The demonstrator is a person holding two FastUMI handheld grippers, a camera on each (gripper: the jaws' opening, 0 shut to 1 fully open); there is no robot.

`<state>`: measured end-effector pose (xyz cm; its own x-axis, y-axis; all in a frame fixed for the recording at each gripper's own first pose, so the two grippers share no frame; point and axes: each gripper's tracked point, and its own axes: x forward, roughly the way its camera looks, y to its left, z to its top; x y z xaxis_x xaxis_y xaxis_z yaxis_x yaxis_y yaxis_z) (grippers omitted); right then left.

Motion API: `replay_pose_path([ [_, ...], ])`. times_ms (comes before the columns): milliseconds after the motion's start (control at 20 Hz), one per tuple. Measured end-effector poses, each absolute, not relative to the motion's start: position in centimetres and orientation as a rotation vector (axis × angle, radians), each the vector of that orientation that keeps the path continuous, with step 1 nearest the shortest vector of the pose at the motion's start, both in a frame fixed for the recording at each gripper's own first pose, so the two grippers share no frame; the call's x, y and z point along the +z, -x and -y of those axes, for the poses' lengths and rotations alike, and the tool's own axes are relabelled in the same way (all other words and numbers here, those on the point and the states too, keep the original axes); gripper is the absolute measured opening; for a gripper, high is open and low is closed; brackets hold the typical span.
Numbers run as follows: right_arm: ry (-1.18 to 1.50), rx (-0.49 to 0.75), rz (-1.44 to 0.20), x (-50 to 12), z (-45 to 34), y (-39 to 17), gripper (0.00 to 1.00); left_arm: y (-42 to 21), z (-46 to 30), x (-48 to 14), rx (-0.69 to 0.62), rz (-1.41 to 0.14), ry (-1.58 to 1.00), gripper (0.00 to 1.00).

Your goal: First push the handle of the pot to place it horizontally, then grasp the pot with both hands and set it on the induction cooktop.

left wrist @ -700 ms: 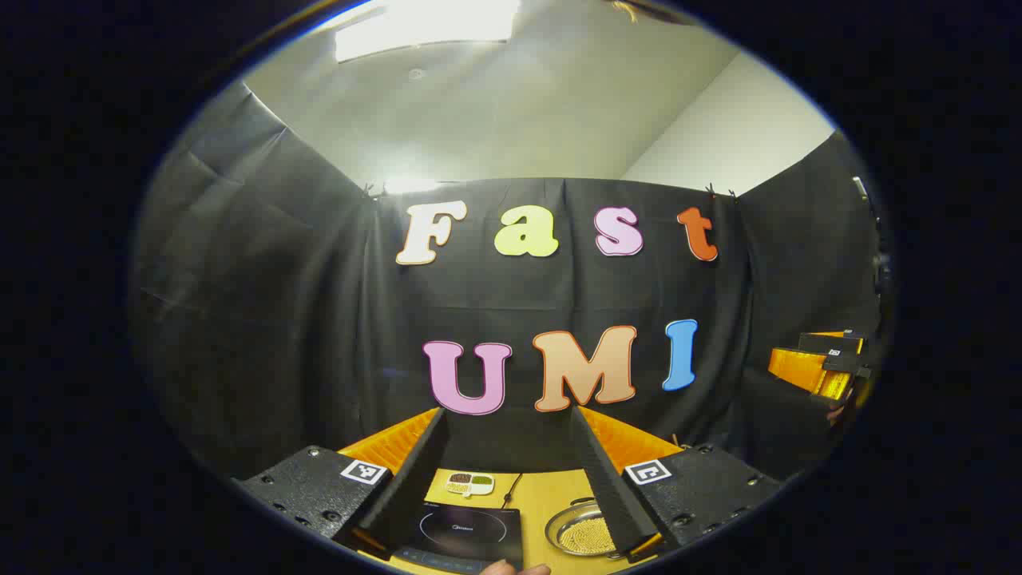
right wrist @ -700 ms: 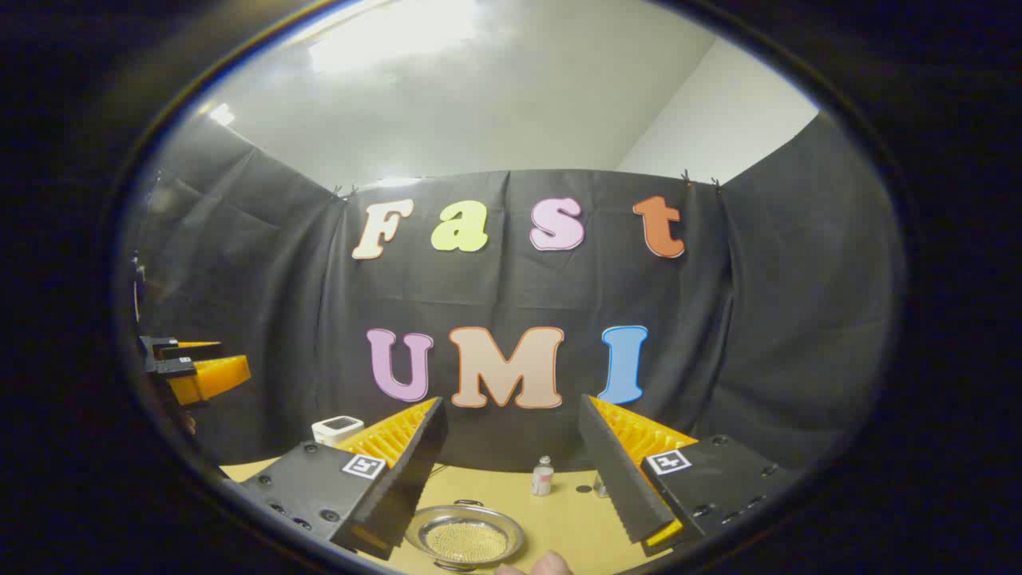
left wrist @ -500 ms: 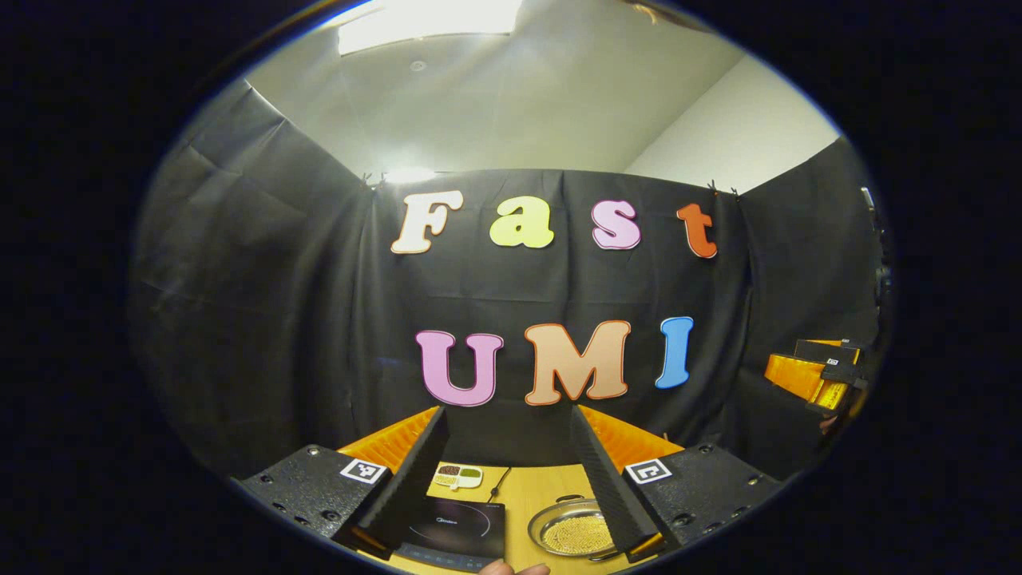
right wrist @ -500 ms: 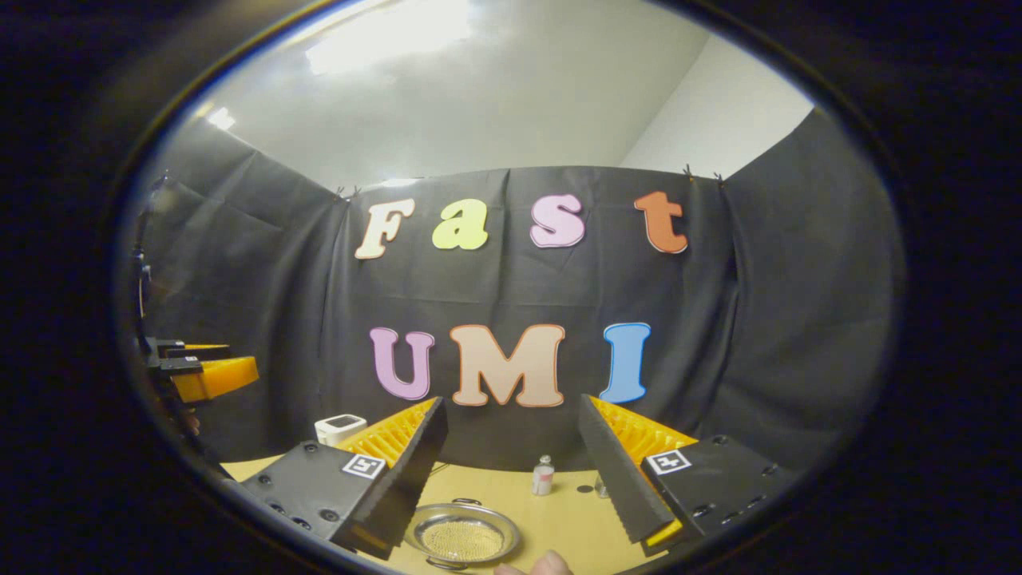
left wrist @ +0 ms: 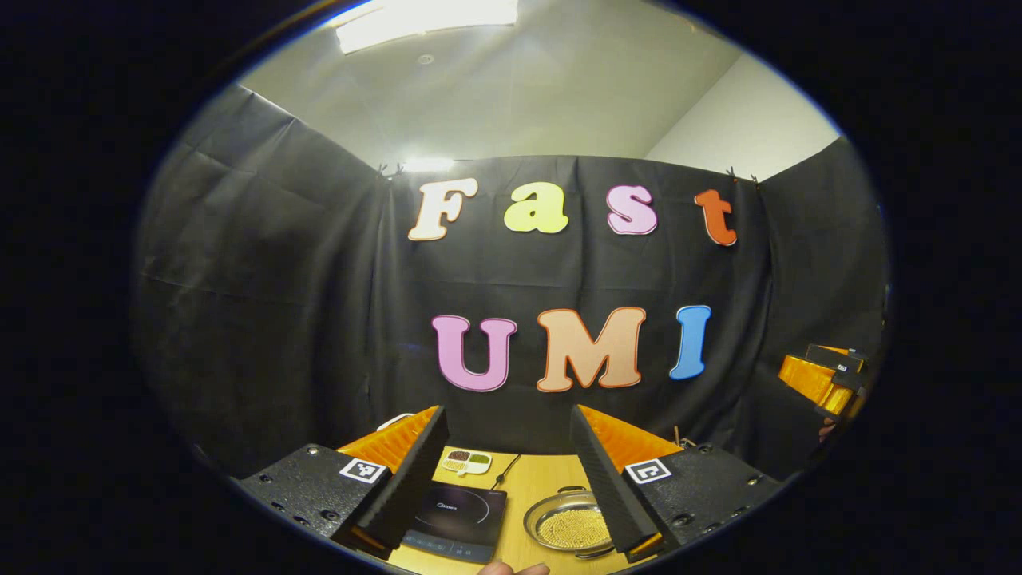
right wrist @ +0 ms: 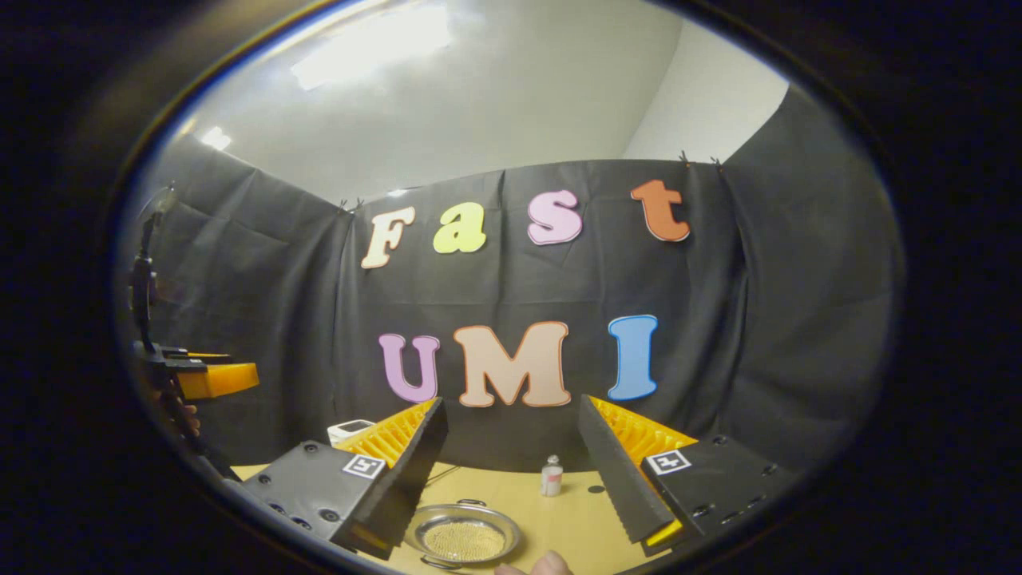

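Overhead, both grippers hang high above the wooden table [left wrist: 539, 499], each with its 2 fingers spread wide and nothing between them. Largest on the table is the induction cooktop [left wrist: 459, 519]; its brand mark is too small to read. Just right of it, apart, sits the pot [left wrist: 568, 523], a shallow metal pan of yellow beads. Next the left gripper [left wrist: 511, 479], right gripper [right wrist: 515, 475], a small bottle [right wrist: 551, 477]. Since 0.5 s ago both views have tilted down slightly, showing more table.
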<state>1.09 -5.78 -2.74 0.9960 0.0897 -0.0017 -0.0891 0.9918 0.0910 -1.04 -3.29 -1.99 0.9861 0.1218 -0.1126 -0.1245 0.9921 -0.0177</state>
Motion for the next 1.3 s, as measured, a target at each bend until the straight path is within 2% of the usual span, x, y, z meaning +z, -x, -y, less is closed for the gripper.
replay_pose_path([
  [50,-0.092,0.091,-0.008,-3.1,6.0,-1.2,0.97,1.1,3.4,-2.0,0.135,-0.115,0.025,0.93],
  [200,-0.108,0.068,-0.016,-4.1,6.9,-1.2,0.97,1.0,3.8,-2.5,0.141,-0.134,0.006,0.93],
  [250,-0.125,0.063,-0.018,-4.3,6.9,-1.3,0.97,0.8,4.0,-2.6,0.137,-0.134,-0.001,0.88],
  [300,-0.136,0.061,-0.019,-4.4,6.8,-1.5,0.97,0.5,4.2,-2.6,0.134,-0.133,-0.005,0.93],
  [350,-0.143,0.069,-0.028,-4.8,6.5,-1.7,0.96,0.4,4.3,-2.8,0.130,-0.134,-0.006,0.93],
  [500,-0.155,0.106,-0.097,-7.7,4.2,-2.2,0.91,-0.2,3.8,-3.7,0.131,-0.147,0.001,0.93],
  [550,-0.151,0.118,-0.122,-8.6,3.3,-2.4,0.91,-0.3,3.3,-3.9,0.134,-0.146,0.001,0.93],
  [600,-0.144,0.129,-0.145,-9.5,2.5,-2.6,0.91,-0.6,2.8,-4.2,0.134,-0.147,-0.003,0.89],
  [750,-0.155,0.158,-0.239,-12.7,-0.5,-3.2,0.91,-1.8,0.7,-5.1,0.132,-0.146,-0.008,0.89],
  [800,-0.168,0.169,-0.271,-13.8,-1.6,-3.3,0.87,-2.2,0.0,-5.3,0.135,-0.142,0.001,0.89],
  [850,-0.176,0.177,-0.298,-14.7,-2.7,-3.6,0.77,-2.8,-0.7,-5.5,0.137,-0.135,0.012,0.89],
  [950,-0.190,0.202,-0.357,-16.6,-5.1,-4.2,0.66,-3.7,-2.1,-6.4,0.135,-0.141,0.030,0.88],
  [1000,-0.198,0.201,-0.383,-17.6,-6.1,-4.7,0.65,-4.1,-2.7,-6.8,0.128,-0.141,0.035,0.89],
  [1050,-0.207,0.194,-0.406,-18.5,-7.0,-5.2,0.53,-4.7,-3.3,-7.2,0.119,-0.138,0.039,0.89],
  [1100,-0.213,0.183,-0.432,-19.6,-7.8,-5.6,0.37,-5.2,-3.9,-7.6,0.110,-0.136,0.040,0.89],
  [1150,-0.222,0.178,-0.457,-20.7,-8.6,-5.9,0.21,-5.6,-4.6,-8.2,0.103,-0.140,0.039,0.93],
  [1200,-0.229,0.177,-0.483,-21.9,-9.6,-6.1,0.18,-6.1,-5.1,-9.0,0.095,-0.149,0.041,0.93],
  [1250,-0.225,0.167,-0.516,-23.1,-10.1,-6.2,0.30,-6.5,-5.5,-9.7,0.086,-0.156,0.047,0.89],
  [1300,-0.222,0.164,-0.566,-25.1,-11.0,-6.3,0.18,-6.9,-5.9,-10.3,0.078,-0.161,0.058,0.89],
])
